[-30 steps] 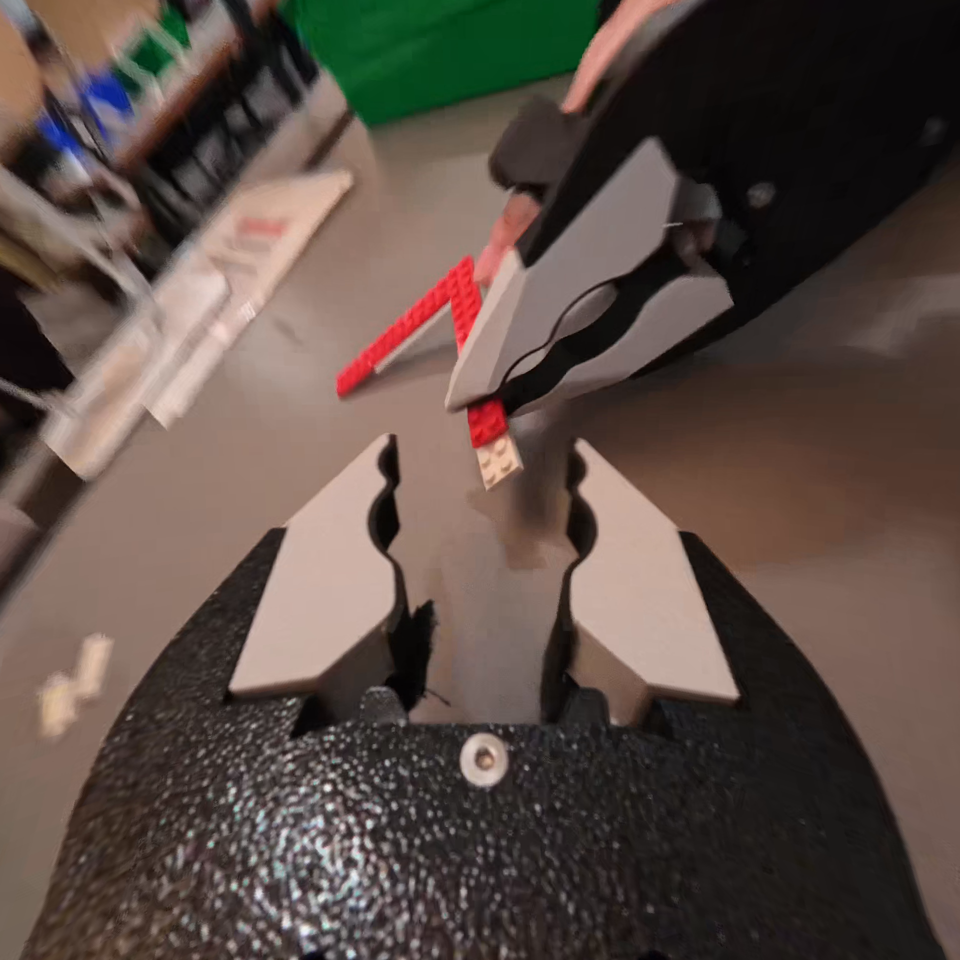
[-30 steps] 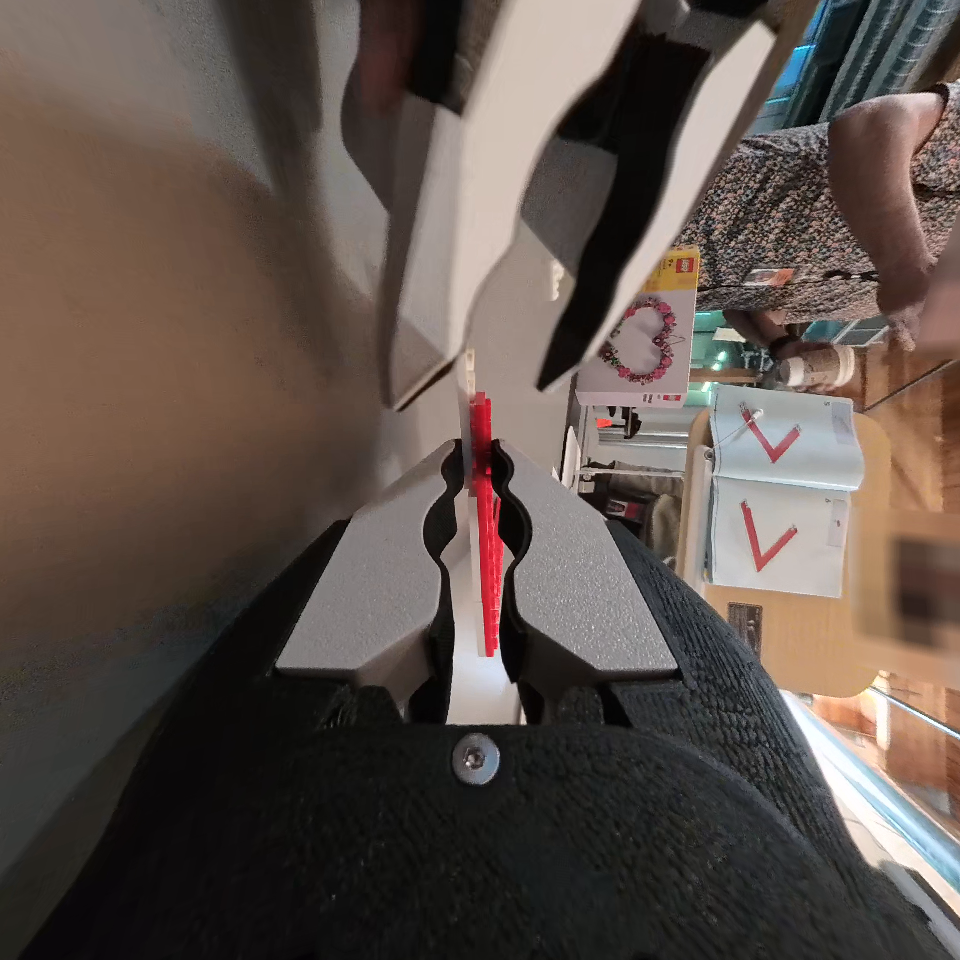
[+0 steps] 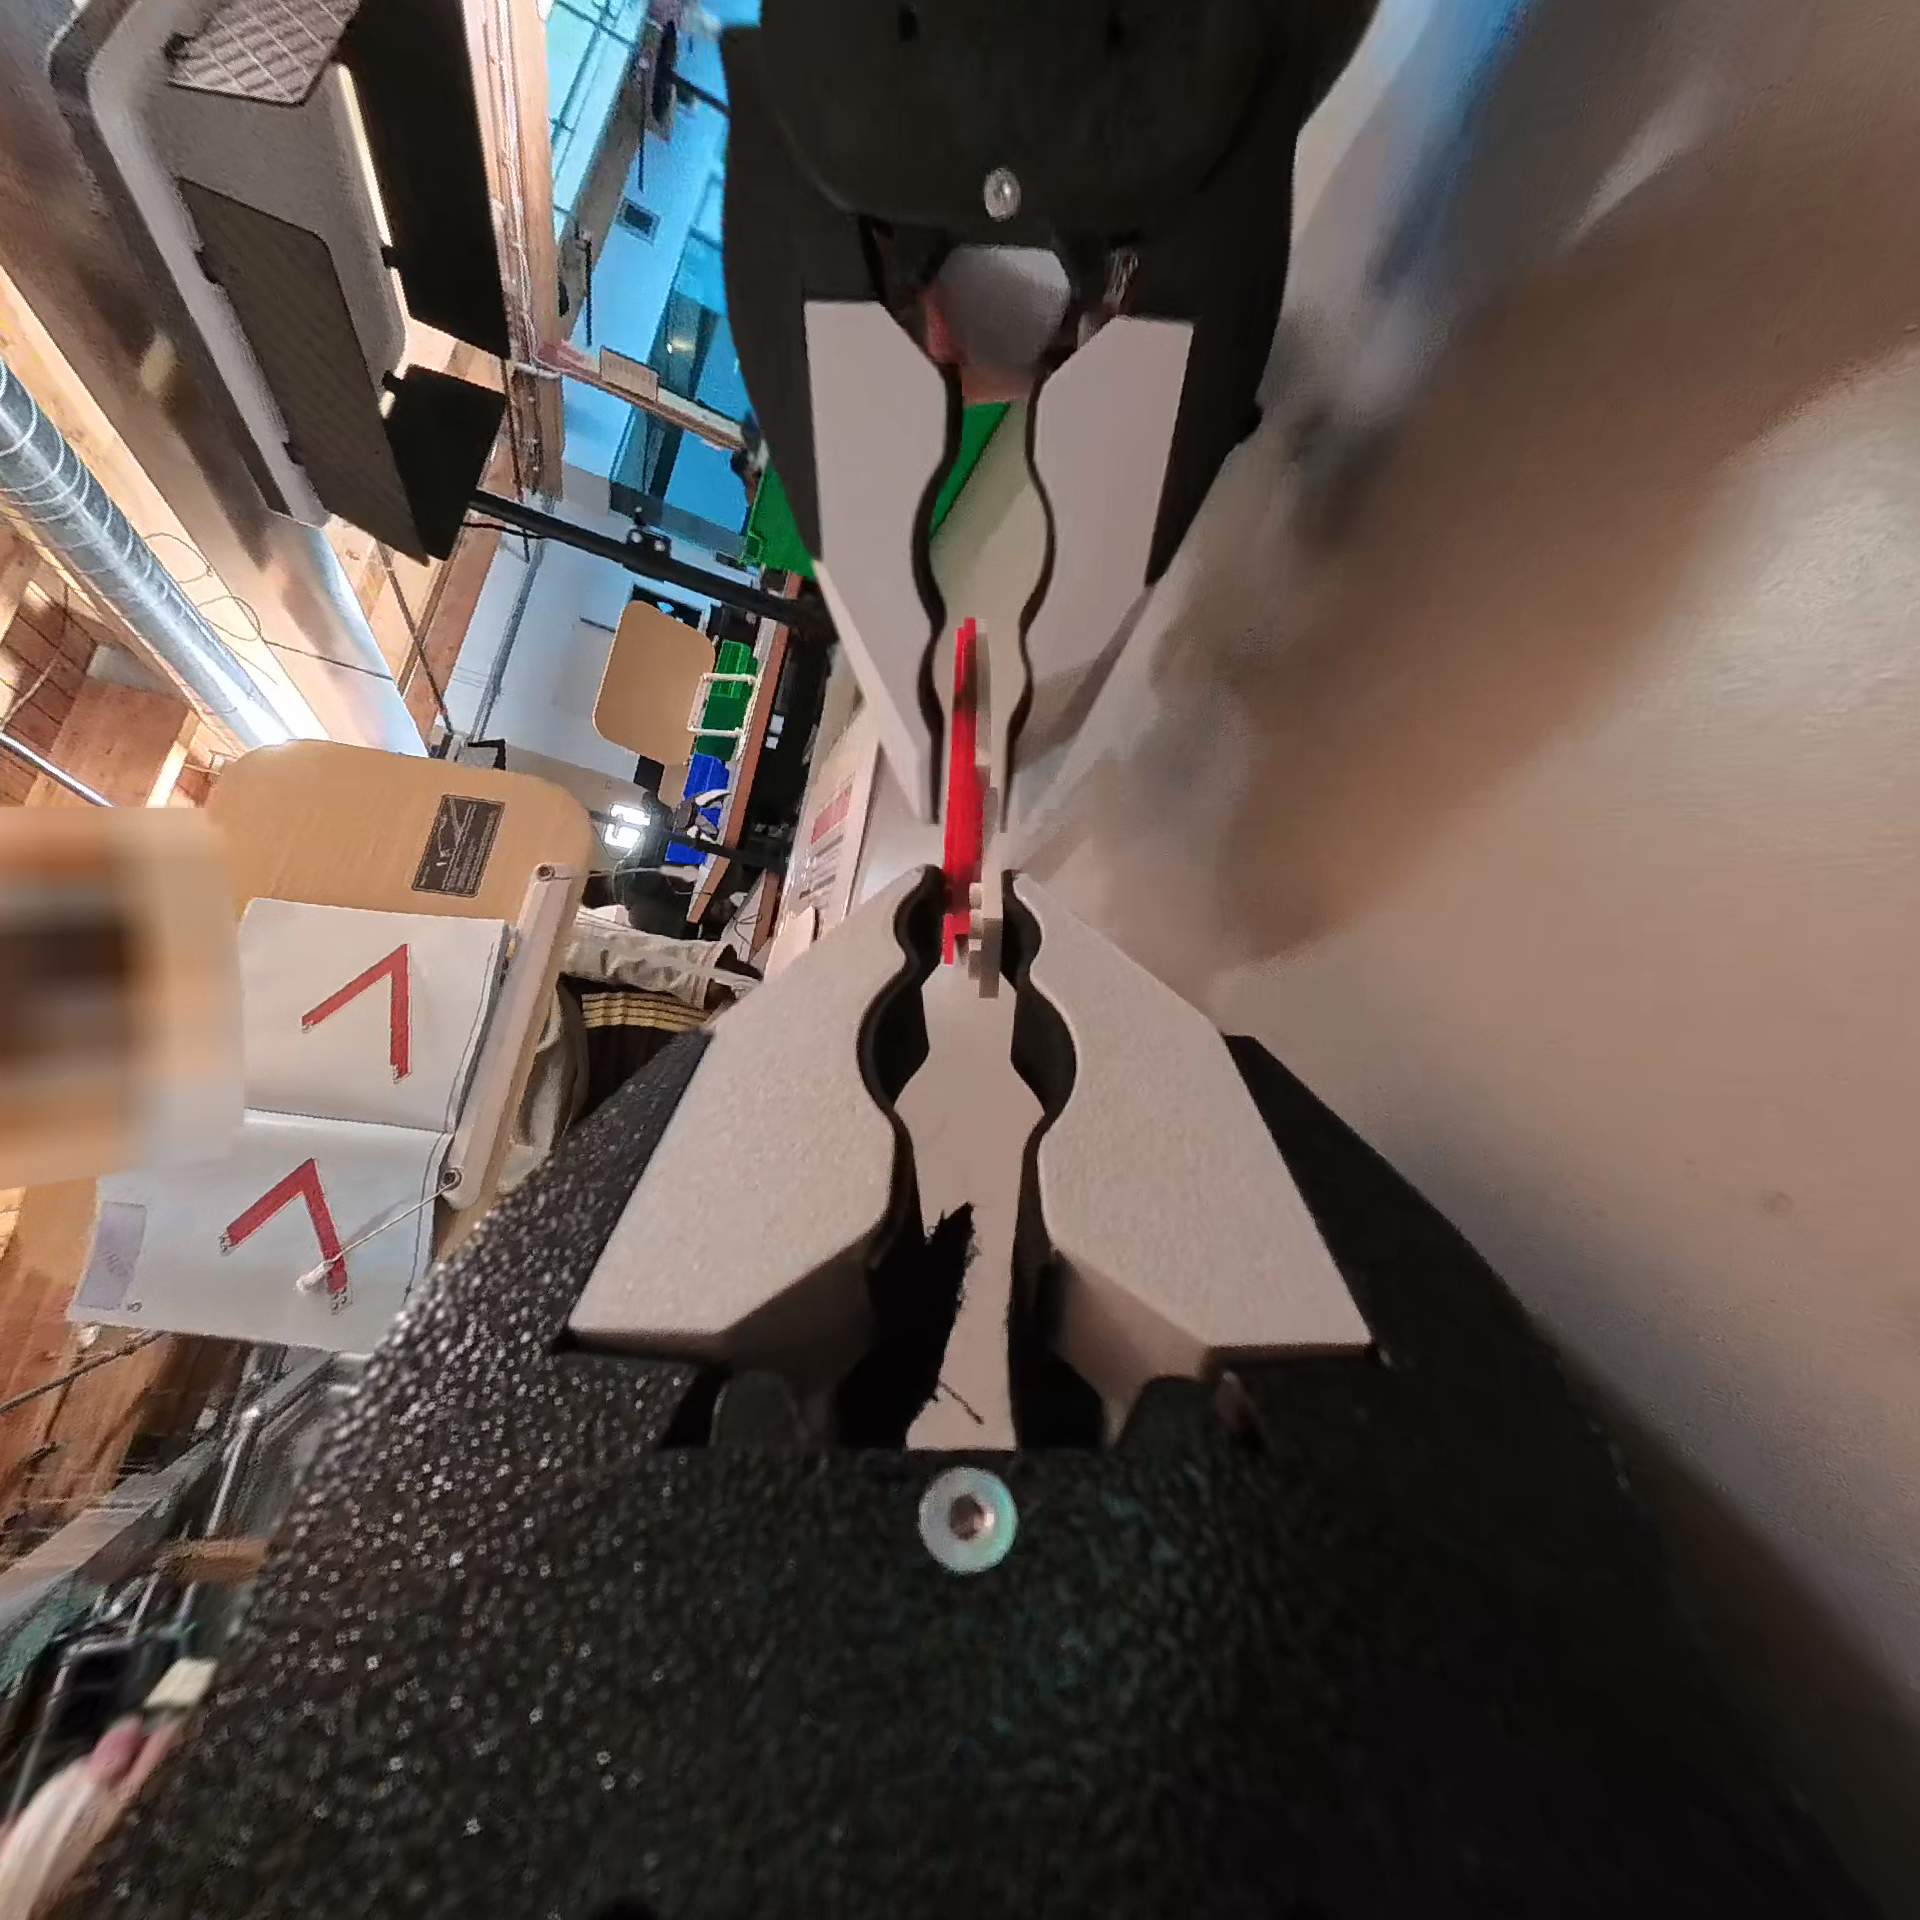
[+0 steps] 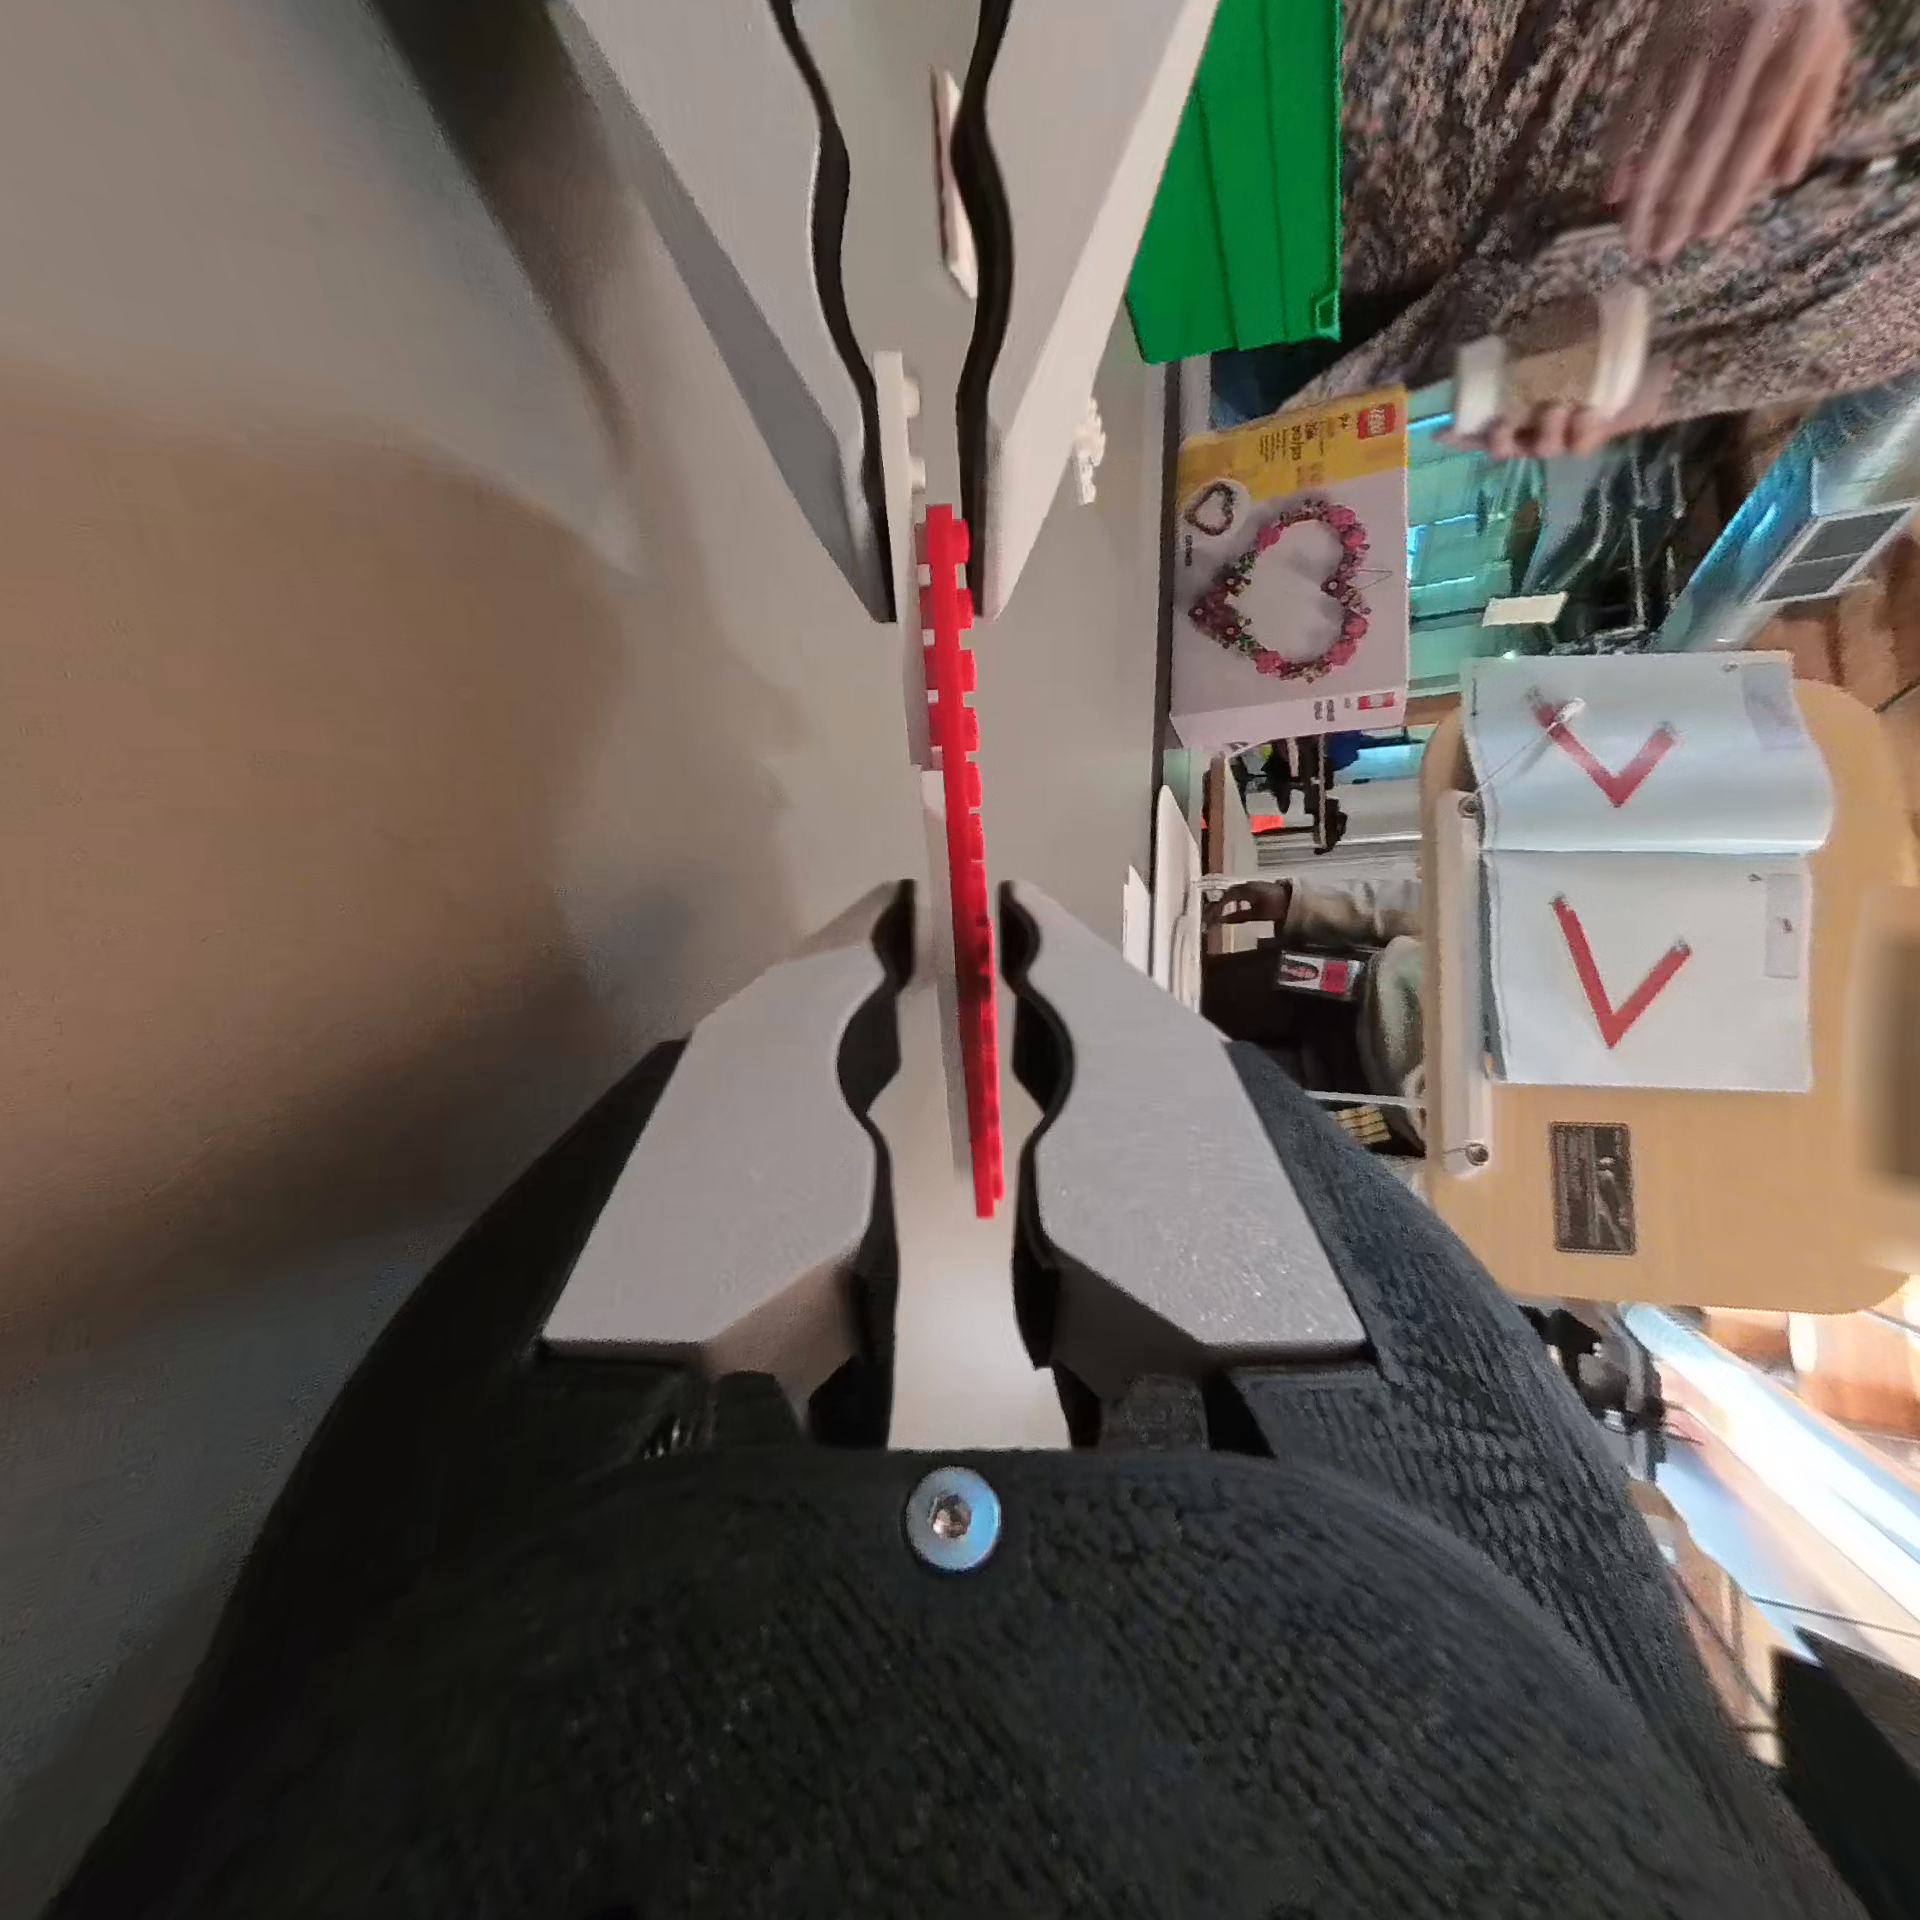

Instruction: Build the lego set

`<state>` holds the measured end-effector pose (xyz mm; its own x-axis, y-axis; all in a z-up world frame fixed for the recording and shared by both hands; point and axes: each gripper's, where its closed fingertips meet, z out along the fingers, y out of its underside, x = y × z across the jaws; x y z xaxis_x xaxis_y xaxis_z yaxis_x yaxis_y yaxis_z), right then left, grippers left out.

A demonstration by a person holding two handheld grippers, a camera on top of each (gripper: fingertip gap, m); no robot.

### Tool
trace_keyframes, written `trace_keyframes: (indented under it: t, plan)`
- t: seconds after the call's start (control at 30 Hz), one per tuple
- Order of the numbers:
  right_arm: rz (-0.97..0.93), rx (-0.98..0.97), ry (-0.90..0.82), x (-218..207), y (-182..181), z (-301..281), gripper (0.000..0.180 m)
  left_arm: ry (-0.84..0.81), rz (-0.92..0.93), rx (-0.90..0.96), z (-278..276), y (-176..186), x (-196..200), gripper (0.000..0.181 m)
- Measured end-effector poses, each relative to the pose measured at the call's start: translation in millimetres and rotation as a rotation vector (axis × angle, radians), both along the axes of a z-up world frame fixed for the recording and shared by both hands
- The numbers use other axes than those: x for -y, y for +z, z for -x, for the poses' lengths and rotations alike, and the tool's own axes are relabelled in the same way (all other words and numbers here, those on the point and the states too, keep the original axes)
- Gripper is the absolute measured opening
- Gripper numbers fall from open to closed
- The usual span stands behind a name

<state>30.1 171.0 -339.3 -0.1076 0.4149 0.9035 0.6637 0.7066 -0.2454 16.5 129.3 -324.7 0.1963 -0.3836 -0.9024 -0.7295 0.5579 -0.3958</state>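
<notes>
Two grippers tip to tip, sharing one part above the grey table [image 3: 1558, 935]. Left gripper [image 3: 968, 888] closed narrowly on the near end of the red plate assembly [image 3: 961, 790], pinching it together with the small white piece [image 3: 987, 935] stuck to its side. Right gripper [image 4: 958, 888] clamped on the other end, with the red strip running edge-on deep between its fingers and the studs facing one side. Seen edge-on in both views, held up off the table, spanning the short gap between the two sets of fingertips. Off to the side in the right wrist view: an open instruction booklet [image 4: 1642, 862] showing red V shapes, a set box [image 4: 1288, 582] picturing a heart wreath, a green bin [image 4: 1236, 177]. Surroundings blurred.
</notes>
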Motion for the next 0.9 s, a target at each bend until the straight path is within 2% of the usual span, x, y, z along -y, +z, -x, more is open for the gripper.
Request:
trace_keyframes:
  t: [0.07,0.3,0.67,0.7,0.77,0.8,0.9]
  plan:
    - [-0.027,0.008,0.002,-1,2,-1,0.006,-0.02,-0.001,0.017,-1,2,2,0.008]
    - [-0.023,0.033,0.002,1,-1,0,0.006,-0.077,-0.004,0.038,-3,3,9,0.008]
    - [-0.003,0.033,0.013,1,-2,-2,0.006,-0.048,0.037,0.029,-4,2,6,0.008]
    - [-0.01,0.015,0.024,3,0,0,0.009,-0.034,0.031,0.027,-3,2,4,0.008]
    - [-0.009,-0.021,0.072,14,4,6,0.029,-0.029,0.034,0.029,-3,3,3,0.008]
    - [-0.009,-0.033,0.093,20,6,10,0.031,-0.028,0.034,0.034,-3,3,3,0.008]
    - [-0.061,-0.05,0.13,30,10,19,0.017,-0.031,0.034,0.04,-2,4,3,0.008]
